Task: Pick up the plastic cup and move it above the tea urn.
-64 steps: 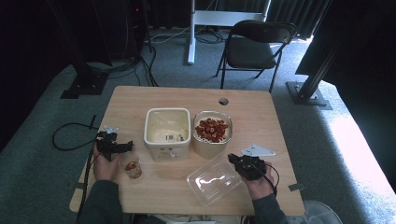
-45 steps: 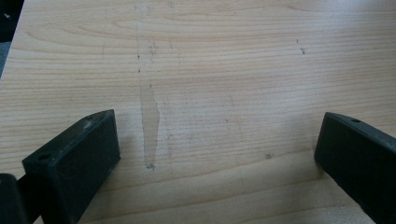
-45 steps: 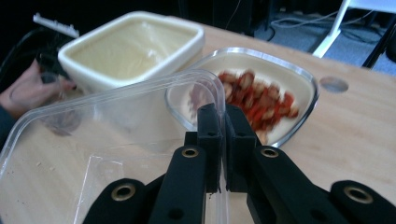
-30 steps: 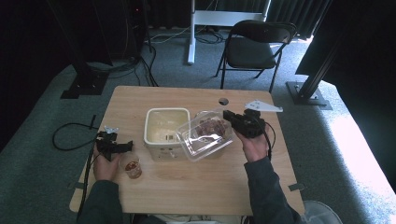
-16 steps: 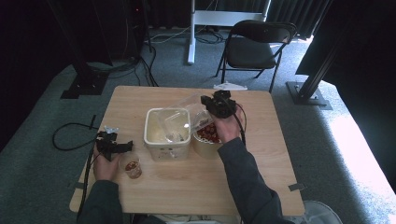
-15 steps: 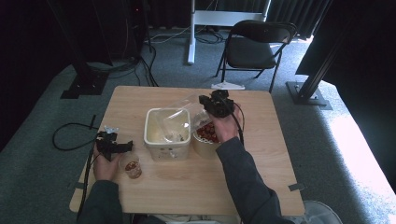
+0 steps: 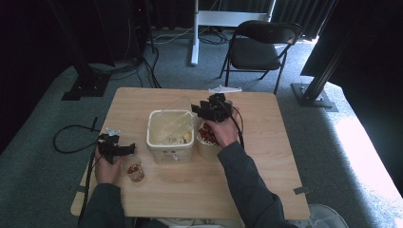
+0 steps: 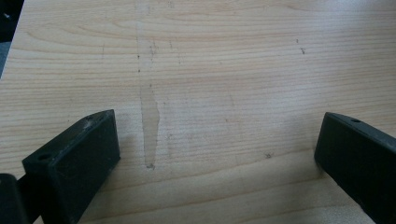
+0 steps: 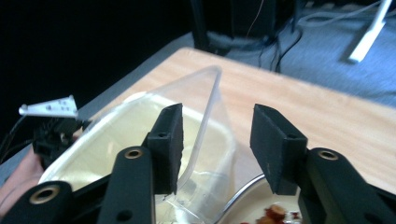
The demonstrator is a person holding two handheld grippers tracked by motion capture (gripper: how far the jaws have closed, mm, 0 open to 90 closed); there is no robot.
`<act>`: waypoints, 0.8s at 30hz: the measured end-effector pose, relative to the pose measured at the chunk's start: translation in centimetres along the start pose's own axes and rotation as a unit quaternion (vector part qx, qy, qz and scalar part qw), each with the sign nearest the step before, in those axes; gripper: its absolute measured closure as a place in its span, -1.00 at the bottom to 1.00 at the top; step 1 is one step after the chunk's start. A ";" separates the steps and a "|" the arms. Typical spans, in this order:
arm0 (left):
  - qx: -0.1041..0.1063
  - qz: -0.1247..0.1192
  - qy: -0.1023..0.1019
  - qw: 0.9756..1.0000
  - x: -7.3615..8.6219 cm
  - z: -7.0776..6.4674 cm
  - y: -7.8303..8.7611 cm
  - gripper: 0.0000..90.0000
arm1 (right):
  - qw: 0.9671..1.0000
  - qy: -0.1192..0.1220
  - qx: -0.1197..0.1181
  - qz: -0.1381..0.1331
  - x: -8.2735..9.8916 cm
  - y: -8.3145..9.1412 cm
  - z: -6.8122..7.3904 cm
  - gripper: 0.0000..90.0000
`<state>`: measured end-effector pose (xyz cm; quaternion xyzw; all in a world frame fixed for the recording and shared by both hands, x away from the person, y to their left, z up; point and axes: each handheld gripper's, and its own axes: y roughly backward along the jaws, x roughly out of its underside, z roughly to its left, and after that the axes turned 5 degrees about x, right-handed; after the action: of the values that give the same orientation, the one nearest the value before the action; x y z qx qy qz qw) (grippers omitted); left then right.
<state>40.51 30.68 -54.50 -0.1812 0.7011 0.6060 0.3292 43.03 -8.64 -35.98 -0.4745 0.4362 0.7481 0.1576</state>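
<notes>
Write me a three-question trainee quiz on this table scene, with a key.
1. True or false: the clear plastic container lies flat on the table.
2. What is in the round bowl beside the cream tub? A) red pieces B) green leaves C) coins
3. What stands on the table right next to the left gripper?

Key: 1. False, it leans tilted in the cream tub. 2. A. 3. A small glass cup with red bits inside.

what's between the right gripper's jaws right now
The clear lid, its edge standing in the gap as the right gripper has just been opening; it leans into the cream tub. The right gripper view shows it.
</notes>
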 end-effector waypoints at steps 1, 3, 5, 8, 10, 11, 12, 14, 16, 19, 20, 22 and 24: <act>0.000 0.000 0.000 1.000 0.0 0.0 0.0 -0.99 | 1.000 0.001 -0.001 0.006 0.1 -0.4 0.0 0.30; 0.000 0.000 0.000 1.000 0.0 0.0 0.0 -0.99 | 1.000 -0.004 -0.009 0.014 0.2 -1.0 0.2 0.47; 0.000 0.000 0.000 1.000 0.0 0.0 0.0 -0.99 | 1.000 0.002 0.000 0.016 0.1 -1.3 0.4 0.69; 0.000 0.000 0.000 1.000 0.0 0.0 0.0 -0.99 | 1.000 0.014 0.025 0.010 -0.1 -1.2 0.9 0.92; 0.000 0.000 0.000 1.000 0.0 0.0 0.0 -0.99 | 0.999 0.017 0.034 0.003 -0.3 -0.9 1.0 0.93; 0.000 0.000 0.000 1.000 0.0 0.0 0.0 -0.99 | 0.999 0.022 0.045 -0.003 -0.4 -0.7 1.1 0.93; 0.000 0.000 0.000 1.000 0.0 0.0 0.0 -0.99 | 0.998 0.028 0.058 -0.011 -0.6 -0.4 1.2 0.93; 0.000 0.000 0.000 1.000 0.0 0.0 0.0 -0.99 | 0.996 0.035 0.079 -0.027 -0.8 0.2 1.2 0.93; 0.000 0.000 0.000 1.000 0.0 0.0 0.0 -0.99 | 0.993 0.039 0.100 -0.044 -1.1 0.8 1.3 0.93; 0.000 0.000 0.000 1.000 0.0 0.0 0.0 -0.99 | 0.993 0.043 0.089 -0.067 -1.3 1.5 1.6 0.70; 0.000 0.001 -0.001 1.000 0.0 0.0 0.0 -0.99 | 0.994 0.039 0.076 -0.071 -1.3 1.6 1.6 0.46; 0.000 0.000 0.000 1.000 0.0 0.0 0.0 -0.99 | 0.994 0.035 0.071 -0.081 -1.2 1.9 1.6 0.40; 0.000 0.000 0.000 1.000 0.0 0.0 0.0 -0.99 | 0.994 0.029 0.060 -0.084 -1.3 2.2 1.5 0.36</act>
<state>40.48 30.68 -54.50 -0.1813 0.7010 0.6062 0.3289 41.42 -8.45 -33.57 -0.5209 0.4435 0.6903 0.2356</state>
